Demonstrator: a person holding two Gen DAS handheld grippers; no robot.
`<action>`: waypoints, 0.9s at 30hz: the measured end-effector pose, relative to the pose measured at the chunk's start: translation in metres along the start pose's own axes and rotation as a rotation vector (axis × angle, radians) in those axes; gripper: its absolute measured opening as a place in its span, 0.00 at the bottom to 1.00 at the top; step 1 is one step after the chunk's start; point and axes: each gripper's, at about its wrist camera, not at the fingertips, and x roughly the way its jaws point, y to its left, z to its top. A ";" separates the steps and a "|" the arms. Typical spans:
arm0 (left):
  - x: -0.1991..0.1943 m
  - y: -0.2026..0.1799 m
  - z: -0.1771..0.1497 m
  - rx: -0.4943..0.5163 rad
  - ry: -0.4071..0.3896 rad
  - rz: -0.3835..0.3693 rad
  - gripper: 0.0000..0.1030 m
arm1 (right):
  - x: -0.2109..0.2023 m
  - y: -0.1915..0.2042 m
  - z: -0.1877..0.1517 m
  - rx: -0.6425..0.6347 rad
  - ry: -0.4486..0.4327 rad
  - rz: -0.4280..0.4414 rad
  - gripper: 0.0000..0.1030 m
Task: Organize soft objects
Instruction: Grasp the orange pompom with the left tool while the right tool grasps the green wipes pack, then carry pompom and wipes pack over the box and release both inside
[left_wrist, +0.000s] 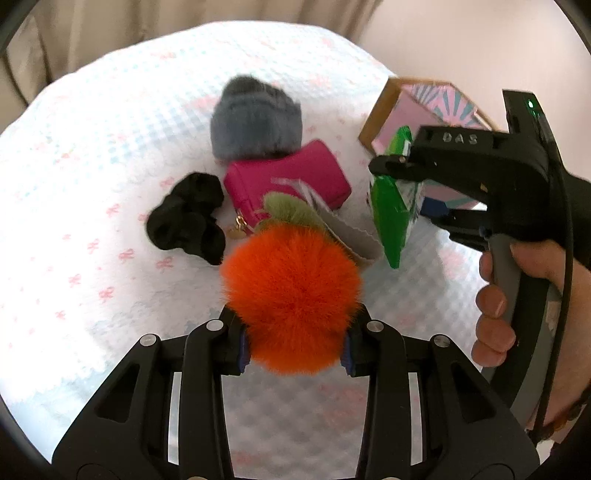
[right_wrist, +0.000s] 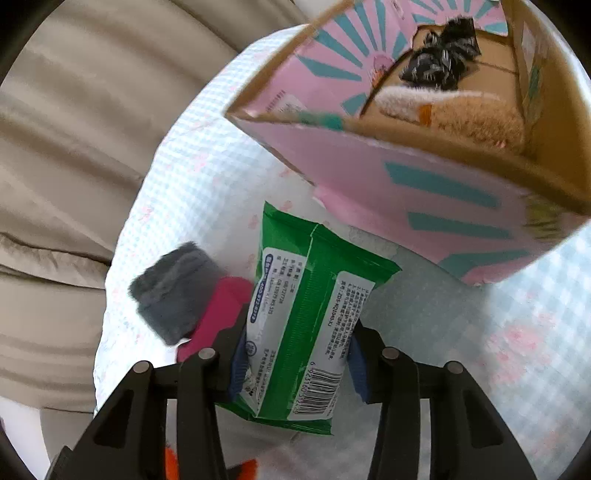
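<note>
left gripper (left_wrist: 293, 354) gripping orange pompom (left_wrist: 291, 306), right gripper (right_wrist: 297, 365) gripping green packet (right_wrist: 306, 314)

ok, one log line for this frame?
left gripper: shut on orange pompom | right gripper: shut on green packet | box: open

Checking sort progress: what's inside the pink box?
The pink box holds a black scrunchie and a cream-and-tan plush piece. The near wall hides the rest of the box floor.

Orange pompom (left_wrist: 291, 291): long fluffy fur. Grey hat (left_wrist: 255, 118): fuzzy knit. Pink pouch (left_wrist: 288, 181): matt fabric. Wipes pack (right_wrist: 306, 314): glossy green plastic film. Box (right_wrist: 399, 173): matt printed cardboard. Bedspread (left_wrist: 110, 147): quilted waffle-textured cloth.
</note>
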 end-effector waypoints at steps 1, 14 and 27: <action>-0.006 0.000 -0.001 -0.008 -0.005 0.002 0.32 | -0.007 0.003 -0.001 -0.008 0.001 0.005 0.41; -0.143 -0.018 0.016 -0.129 -0.115 0.087 0.32 | -0.128 0.049 0.011 -0.198 -0.035 0.048 0.41; -0.253 -0.091 0.087 -0.153 -0.232 0.163 0.32 | -0.244 0.061 0.072 -0.401 -0.118 0.085 0.41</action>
